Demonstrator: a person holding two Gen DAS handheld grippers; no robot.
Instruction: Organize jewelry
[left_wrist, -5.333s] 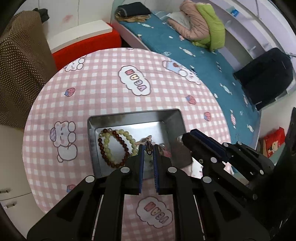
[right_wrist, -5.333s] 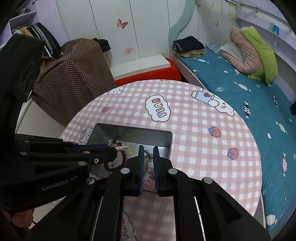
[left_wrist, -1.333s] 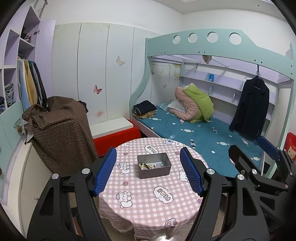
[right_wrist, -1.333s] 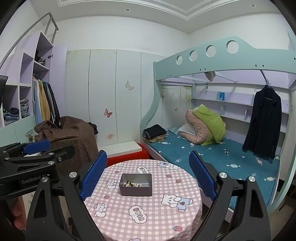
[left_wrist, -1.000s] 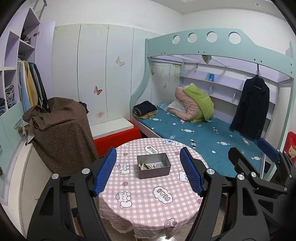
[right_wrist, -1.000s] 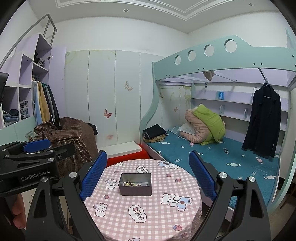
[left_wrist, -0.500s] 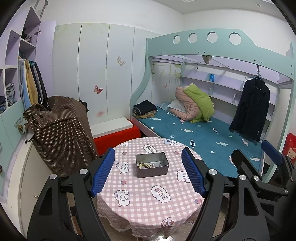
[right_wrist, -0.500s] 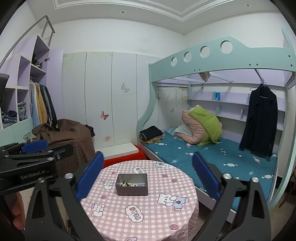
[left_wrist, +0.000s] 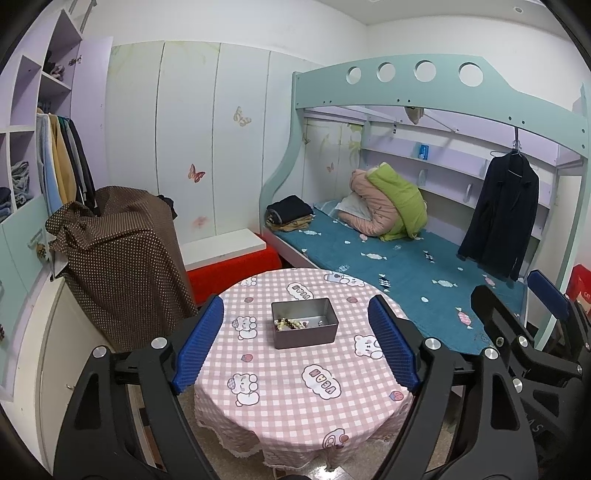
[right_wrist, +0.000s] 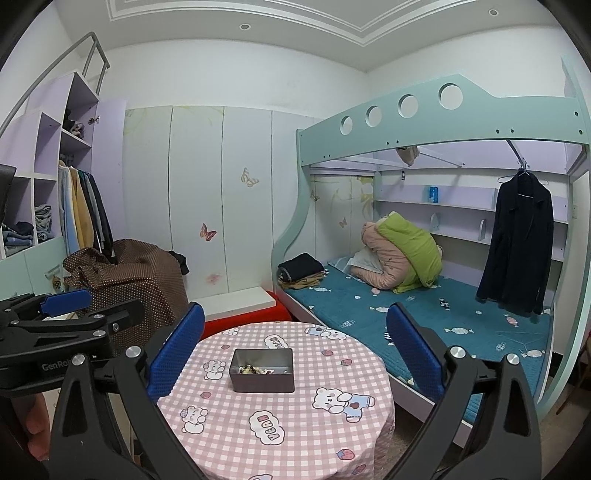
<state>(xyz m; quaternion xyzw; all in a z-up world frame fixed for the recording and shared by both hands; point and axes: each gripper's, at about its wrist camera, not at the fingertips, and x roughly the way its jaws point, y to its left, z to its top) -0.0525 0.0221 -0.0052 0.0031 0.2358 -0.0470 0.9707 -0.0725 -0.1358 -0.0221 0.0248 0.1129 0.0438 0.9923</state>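
A grey metal tin (left_wrist: 306, 336) stands on the round table with the pink checked cloth (left_wrist: 295, 391), well ahead of both grippers. Bead bracelets (left_wrist: 290, 325) and other small pieces lie inside it. My left gripper (left_wrist: 295, 302) hangs back from the table, its jaws opening, with nothing between them. The right wrist view shows the same tin (right_wrist: 262, 382) with the beads (right_wrist: 255, 369) on the table (right_wrist: 280, 410). My right gripper (right_wrist: 295, 308) is spread wide and holds nothing. A blue pad (left_wrist: 546, 295) of the right gripper shows at the right edge.
A bunk bed (left_wrist: 406, 266) with folded clothes and a rolled quilt runs along the right. A brown dotted cover (left_wrist: 122, 266) drapes something left of the table. A red bench with a white top (left_wrist: 229, 258) stands behind. A dark coat (right_wrist: 517, 243) hangs from the bunk.
Both grippers, earlier shut close over the tin, have pulled far back from the table and opened. Over the last second their jaws spread a little wider.
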